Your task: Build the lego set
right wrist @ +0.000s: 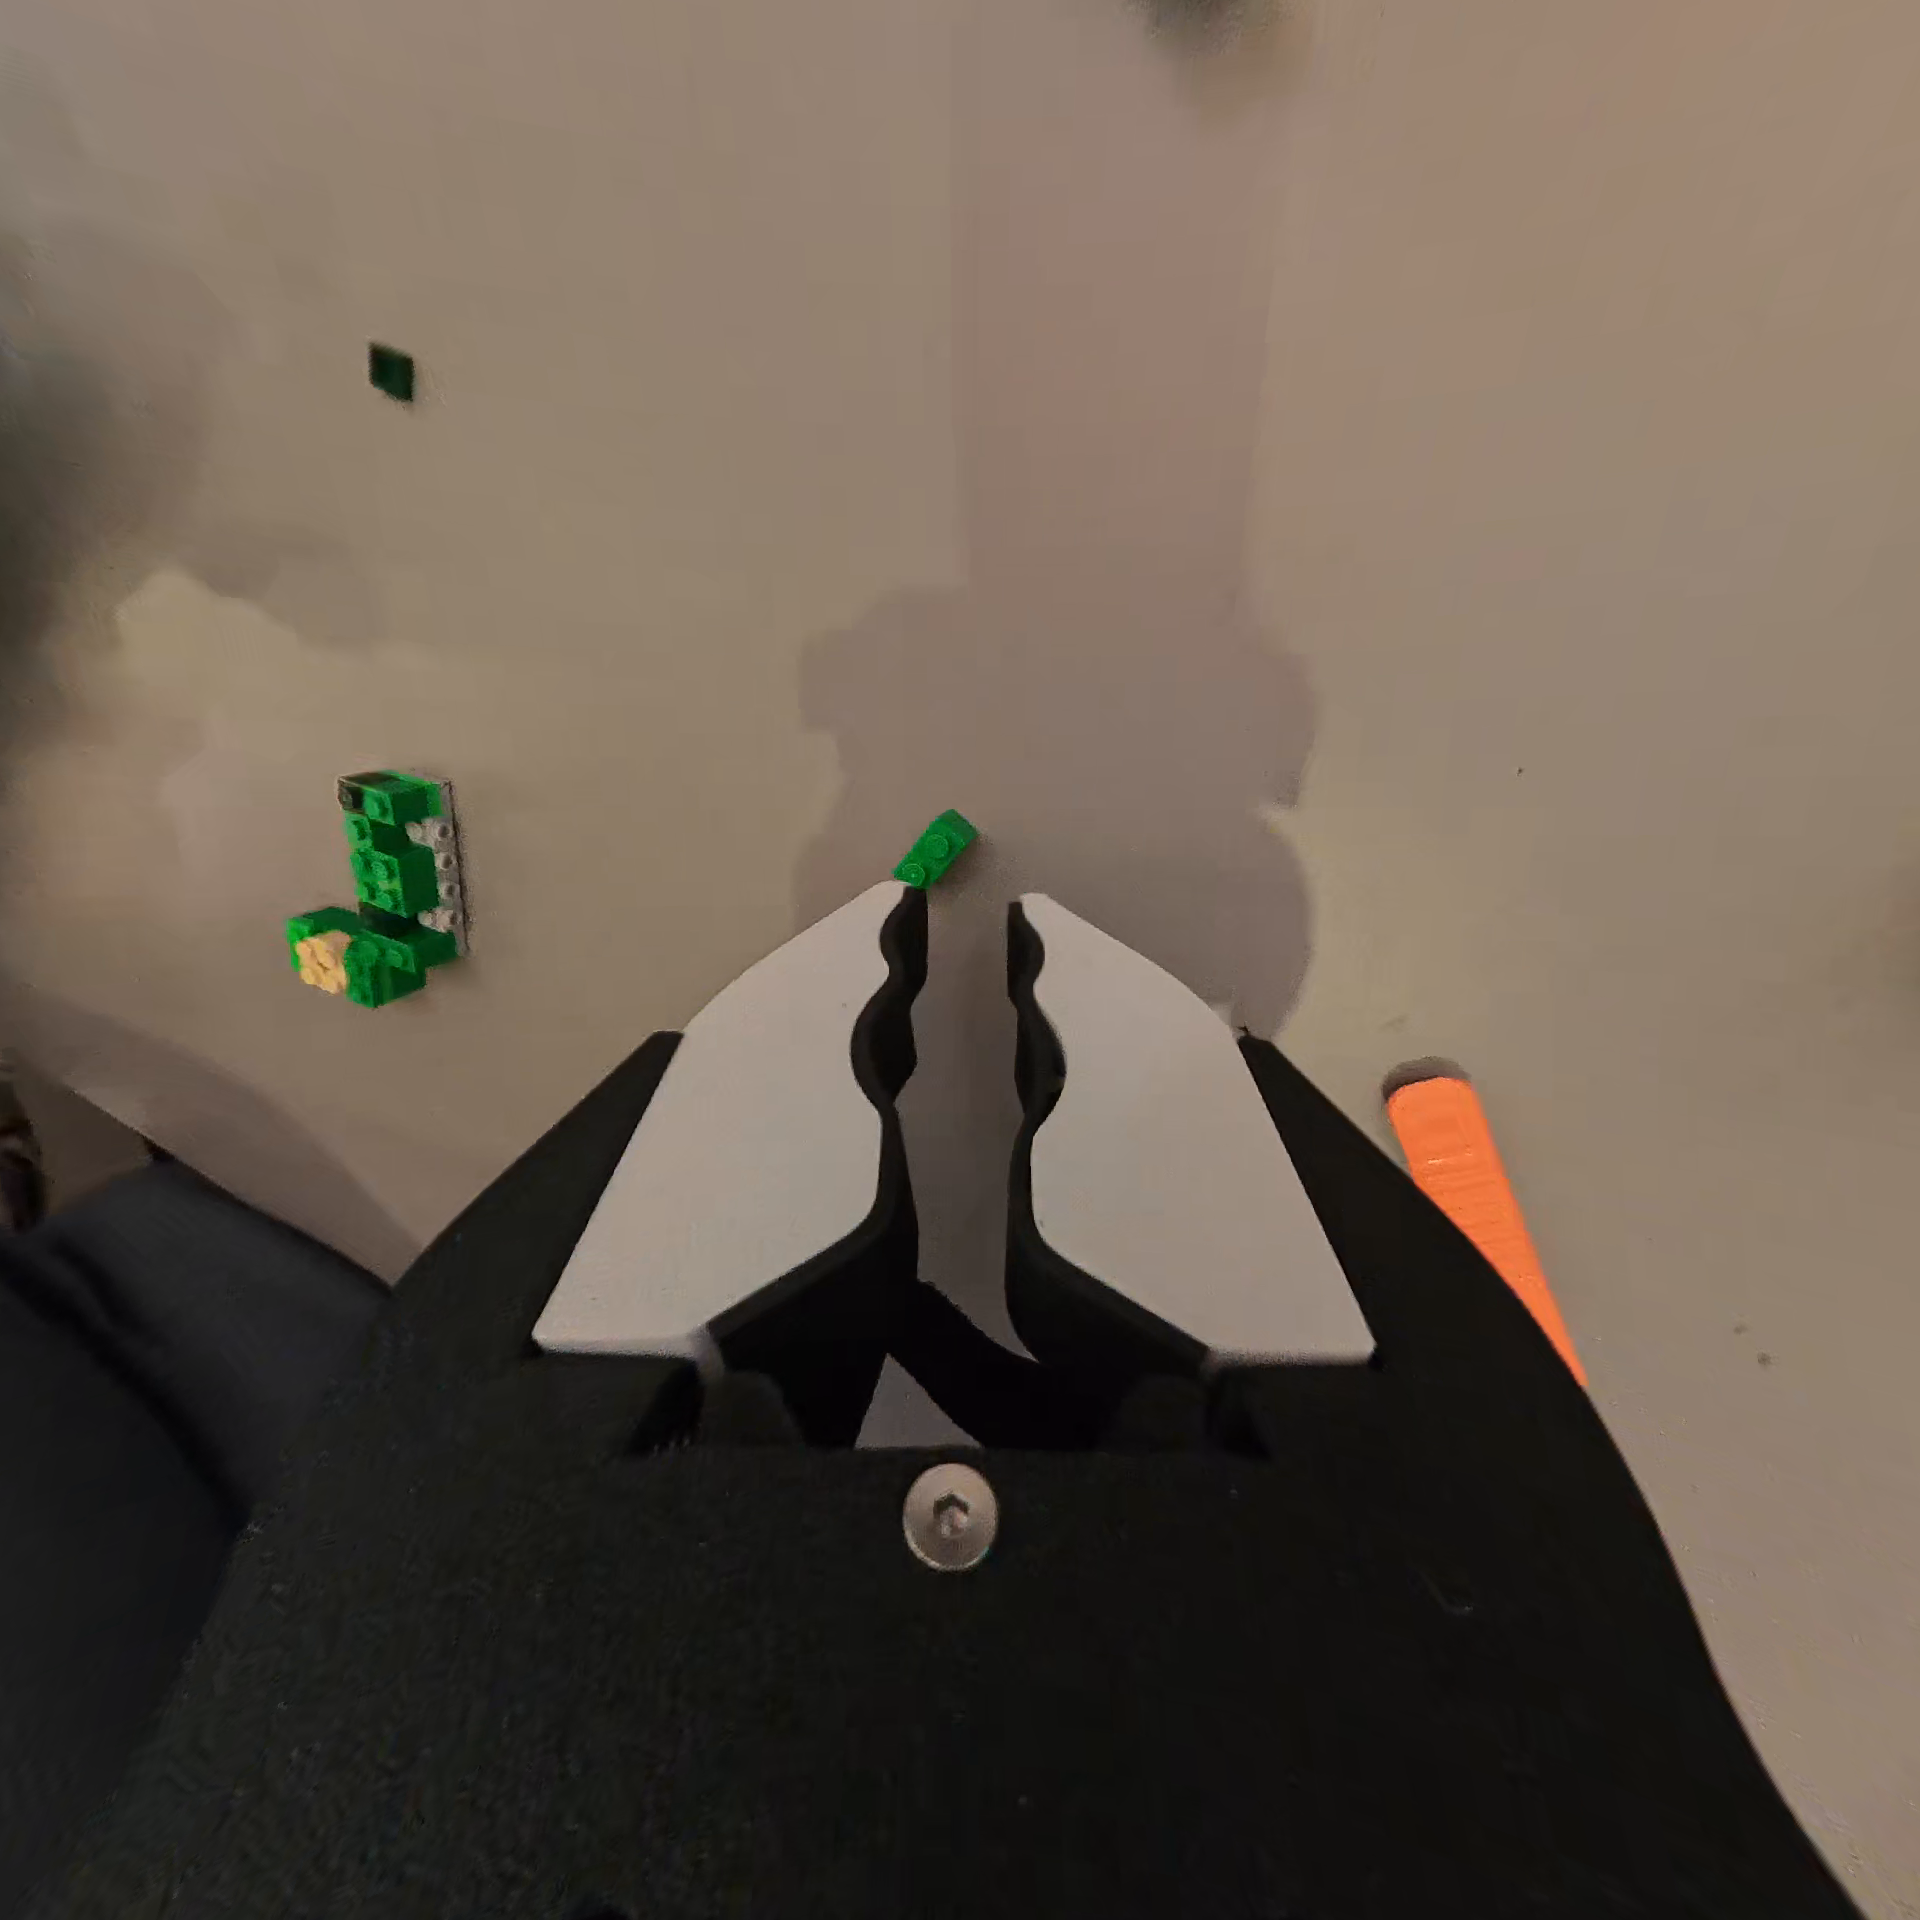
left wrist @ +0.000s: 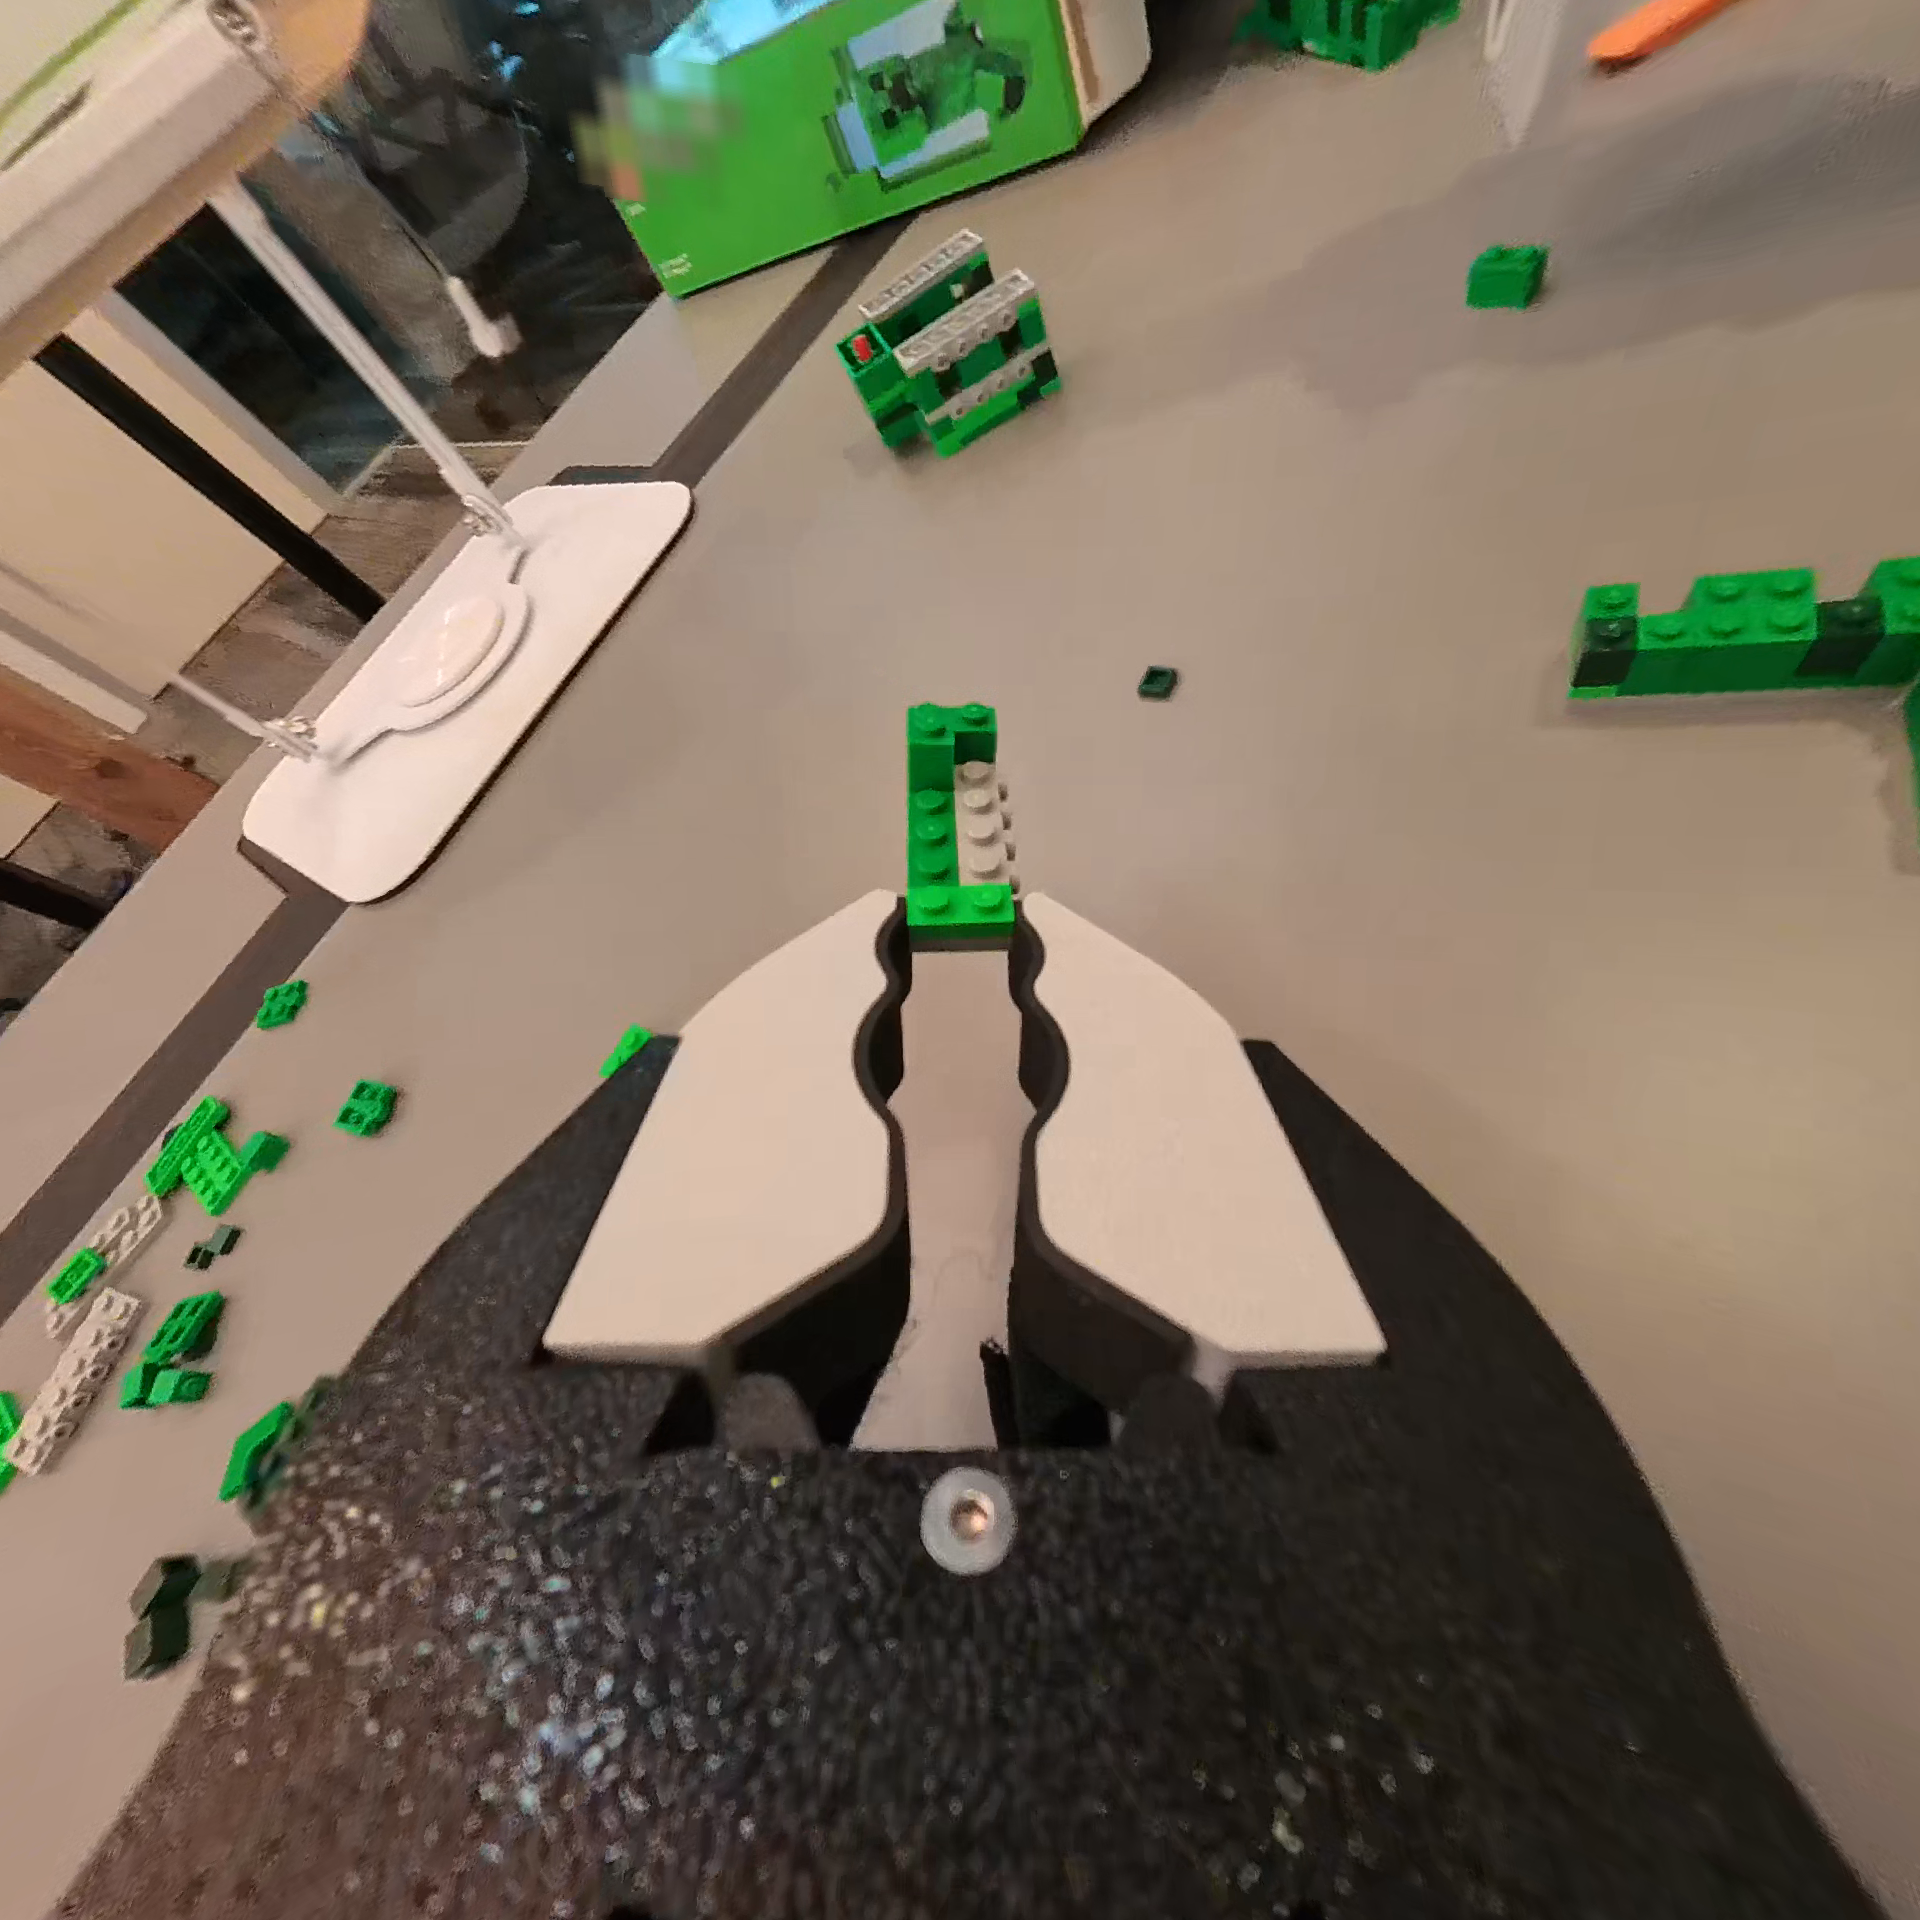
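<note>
My left gripper (left wrist: 961,920) is shut on the near end of a small green and grey lego assembly (left wrist: 958,821), which sticks out ahead of the fingertips over the grey table (left wrist: 1351,935). My right gripper (right wrist: 966,904) is open with a narrow gap. A small green plate (right wrist: 937,848) lies on the table just beyond its left fingertip (right wrist: 902,902), not between the fingers. A green and grey sub-assembly (right wrist: 390,883) with a tan piece shows at the left of the right wrist view.
A green lego box (left wrist: 852,135) stands at the back. A green and grey block build (left wrist: 956,353), a green brick (left wrist: 1507,275), a dark green tile (left wrist: 1156,682) and a long green wall piece (left wrist: 1745,639) lie ahead. Loose pieces (left wrist: 197,1153) lie left, by a white lamp base (left wrist: 468,686). An orange tool (right wrist: 1475,1195) lies right. Some 25 cm of space lies between my two pairs of fingers.
</note>
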Demonstrator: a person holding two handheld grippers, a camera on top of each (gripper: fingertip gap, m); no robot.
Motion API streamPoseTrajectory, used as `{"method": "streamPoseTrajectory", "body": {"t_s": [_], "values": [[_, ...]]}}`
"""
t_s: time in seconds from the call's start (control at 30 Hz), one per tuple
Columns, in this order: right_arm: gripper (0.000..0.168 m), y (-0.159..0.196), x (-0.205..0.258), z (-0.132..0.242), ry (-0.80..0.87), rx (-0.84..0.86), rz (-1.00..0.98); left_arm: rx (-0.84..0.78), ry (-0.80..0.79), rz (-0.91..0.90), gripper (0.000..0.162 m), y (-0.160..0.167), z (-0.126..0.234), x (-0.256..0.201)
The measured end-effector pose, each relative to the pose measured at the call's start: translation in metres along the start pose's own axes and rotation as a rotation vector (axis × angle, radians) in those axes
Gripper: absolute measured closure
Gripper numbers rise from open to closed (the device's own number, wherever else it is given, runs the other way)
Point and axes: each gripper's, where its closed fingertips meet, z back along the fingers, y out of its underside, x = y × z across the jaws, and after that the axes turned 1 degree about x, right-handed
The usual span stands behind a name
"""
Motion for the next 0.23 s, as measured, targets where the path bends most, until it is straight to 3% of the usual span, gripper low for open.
{"method": "streamPoseTrajectory", "body": {"t_s": [0.13, 0.23], "values": [[0.144, 0.0, 0.011, -0.007, -0.085, 0.026, -0.124, 0.003, 0.026, -0.011, 0.145, 0.0, -0.003, -0.006], [0.144, 0.003, 0.003, -0.014, 0.027, 0.076, -0.13, -0.001, 0.032, -0.004, 0.145, 0.0, -0.003, -0.006]]}}
